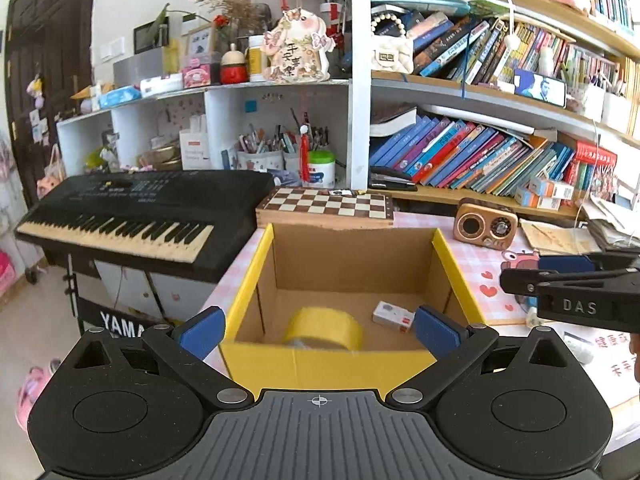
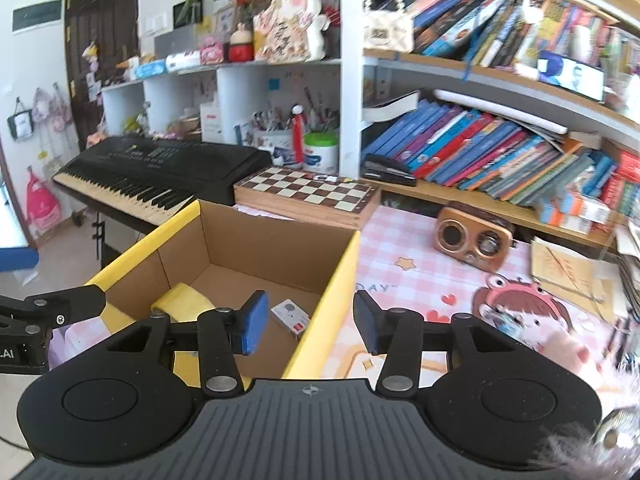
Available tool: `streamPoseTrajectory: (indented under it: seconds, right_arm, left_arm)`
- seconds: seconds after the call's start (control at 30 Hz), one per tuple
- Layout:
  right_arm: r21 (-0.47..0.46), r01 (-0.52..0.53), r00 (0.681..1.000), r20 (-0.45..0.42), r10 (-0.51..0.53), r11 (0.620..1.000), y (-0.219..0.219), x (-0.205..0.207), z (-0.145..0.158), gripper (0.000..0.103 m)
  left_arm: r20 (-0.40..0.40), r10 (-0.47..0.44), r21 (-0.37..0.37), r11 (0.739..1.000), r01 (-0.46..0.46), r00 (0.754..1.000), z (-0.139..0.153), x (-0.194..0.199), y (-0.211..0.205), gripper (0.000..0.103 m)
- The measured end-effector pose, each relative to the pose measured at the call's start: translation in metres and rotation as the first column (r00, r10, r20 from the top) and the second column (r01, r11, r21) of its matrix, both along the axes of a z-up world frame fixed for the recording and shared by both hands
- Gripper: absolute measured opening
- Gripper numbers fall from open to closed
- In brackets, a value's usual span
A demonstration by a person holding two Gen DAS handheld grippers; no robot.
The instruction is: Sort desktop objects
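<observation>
A pink checked surface (image 2: 404, 240) sits under crowded bookshelves. My left tool (image 1: 318, 330) hangs wide open and empty over the yellow-rimmed cardboard box (image 1: 452, 264), which holds a yellow tape roll (image 1: 324, 326) and a small white packet (image 1: 393, 316). My right tool (image 2: 308, 322), half open and empty, straddles the box's right wall (nearer the loose clutter (image 2: 508, 320) to its right), so I judge it should fetch next.
</observation>
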State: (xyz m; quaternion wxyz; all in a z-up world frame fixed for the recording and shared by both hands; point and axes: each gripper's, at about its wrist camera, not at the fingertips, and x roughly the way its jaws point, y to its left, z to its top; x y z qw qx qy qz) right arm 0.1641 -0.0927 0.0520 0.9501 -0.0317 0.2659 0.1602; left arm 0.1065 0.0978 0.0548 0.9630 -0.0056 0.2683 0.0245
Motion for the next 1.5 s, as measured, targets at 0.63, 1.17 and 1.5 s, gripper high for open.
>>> streamPoseTrajectory:
  seconds: [0.63,1.17,1.5]
  right_arm:
    - [-0.015,0.108,0.993,-0.04,-0.109,0.994,0.006,-0.104,-0.034,0.053]
    - [-0.031,0.186,0.978,-0.091,-0.188,0.982,0.004,-0.146,-0.056,0.057]
    - [-0.031,0.218,0.97,-0.106,-0.22,0.975,-0.002,-0.16,-0.06,0.064]
  left_arm:
    - [-0.009,0.004,0.002,1.0,-0.004,1.0,-0.019,-0.074,-0.002,0.102]
    - [-0.098,-0.049,0.008,0.999,0.05,0.994,-0.046,-0.099,-0.015,0.102]
    - [-0.137,-0.078,0.002,0.997,0.079,0.987,-0.054,-0.108,-0.021,0.102]
